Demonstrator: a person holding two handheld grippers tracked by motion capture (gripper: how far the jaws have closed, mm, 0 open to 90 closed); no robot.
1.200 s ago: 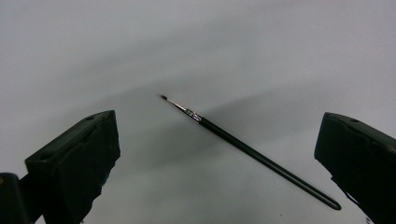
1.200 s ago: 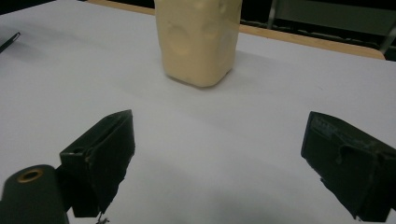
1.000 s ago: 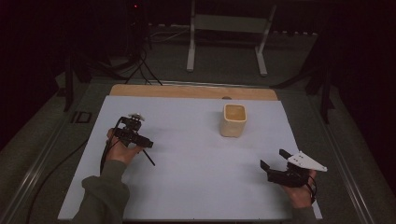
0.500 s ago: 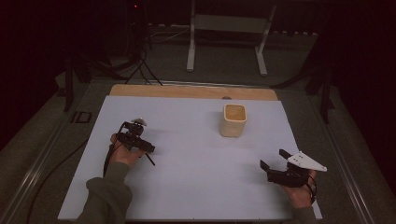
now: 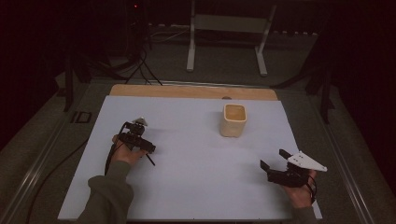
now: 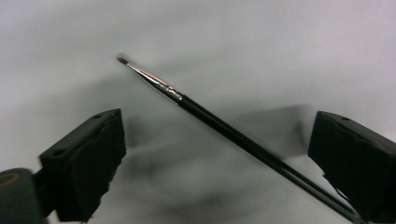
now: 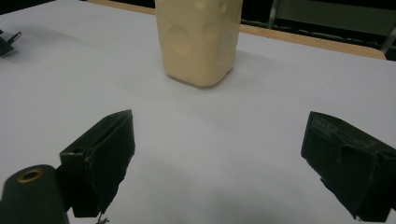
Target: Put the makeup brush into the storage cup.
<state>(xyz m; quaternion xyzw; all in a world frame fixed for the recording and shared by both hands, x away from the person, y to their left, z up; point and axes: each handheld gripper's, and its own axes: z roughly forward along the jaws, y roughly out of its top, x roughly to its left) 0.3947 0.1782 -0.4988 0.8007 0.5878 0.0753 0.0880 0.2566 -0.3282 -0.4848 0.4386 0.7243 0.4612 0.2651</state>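
Note:
A thin black paintbrush lies slanted on the white table sheet, its bristle tip pointing away. My left gripper hangs over it, open, one jaw on each side of the handle and neither touching it. In the high view the left gripper is at the left of the sheet, with the paintbrush poking out beneath it. My right gripper rests open at the near right, holding nothing. In the right gripper view its jaws face a cream cup, which stands upright well ahead. The cup is right of centre.
The white sheet covers most of the table, with a wooden strip along its far edge. A black cable trails from the left gripper. Metal stand legs rise on the floor beyond the table. The other gripper shows far left.
The left hand and its gripper have shifted slightly right and nearer to the person, staying over the paintbrush. The right gripper and the cup have not moved.

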